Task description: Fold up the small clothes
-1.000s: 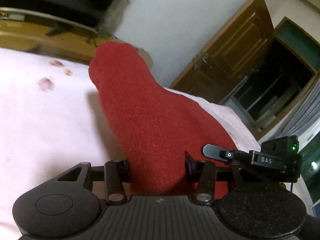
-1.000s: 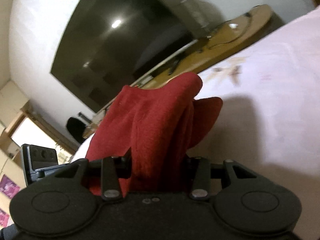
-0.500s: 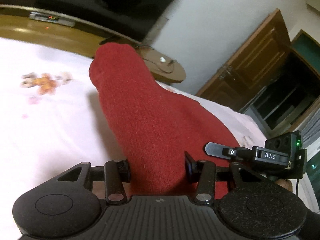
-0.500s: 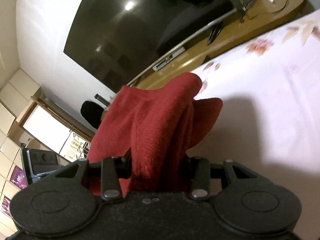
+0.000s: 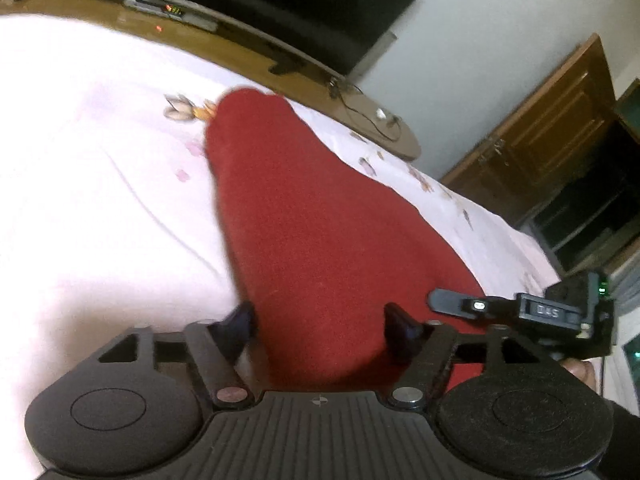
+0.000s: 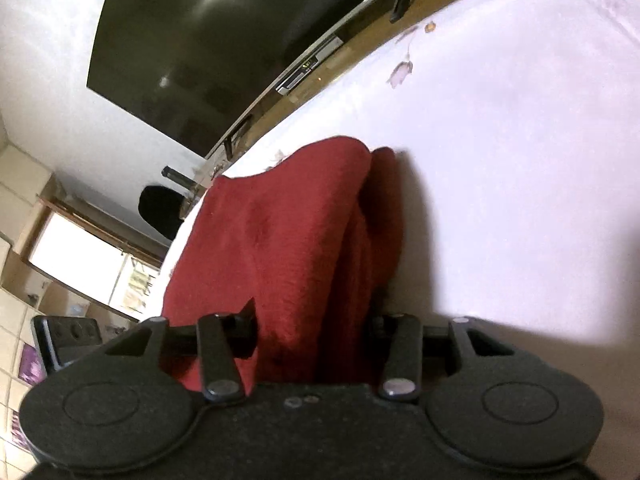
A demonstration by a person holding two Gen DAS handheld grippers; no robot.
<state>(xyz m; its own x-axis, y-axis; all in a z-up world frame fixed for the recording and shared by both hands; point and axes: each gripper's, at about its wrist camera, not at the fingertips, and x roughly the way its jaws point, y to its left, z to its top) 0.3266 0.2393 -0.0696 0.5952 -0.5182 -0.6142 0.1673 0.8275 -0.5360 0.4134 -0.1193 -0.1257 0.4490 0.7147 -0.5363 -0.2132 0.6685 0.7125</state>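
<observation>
While its jaws have just been opening, the left hand-held gripper [image 5: 320, 320] stands apart around the red garment [image 5: 312, 220], which stretches ahead onto the bed [image 5: 100, 200]. The right hand-held gripper [image 6: 312, 320], also just opening, seemingly still pinches bunched fabric.

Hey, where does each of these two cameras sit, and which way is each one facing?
Left wrist: on the left gripper, facing down across the cloth and bed toward a door; its jaws, just opened wider, straddle the cloth; right gripper at right.
Right wrist: on the right gripper, facing down across the cloth toward a TV; its jaws, just eased wider, press the cloth.
Shared: cloth, bed, TV stand.
</observation>
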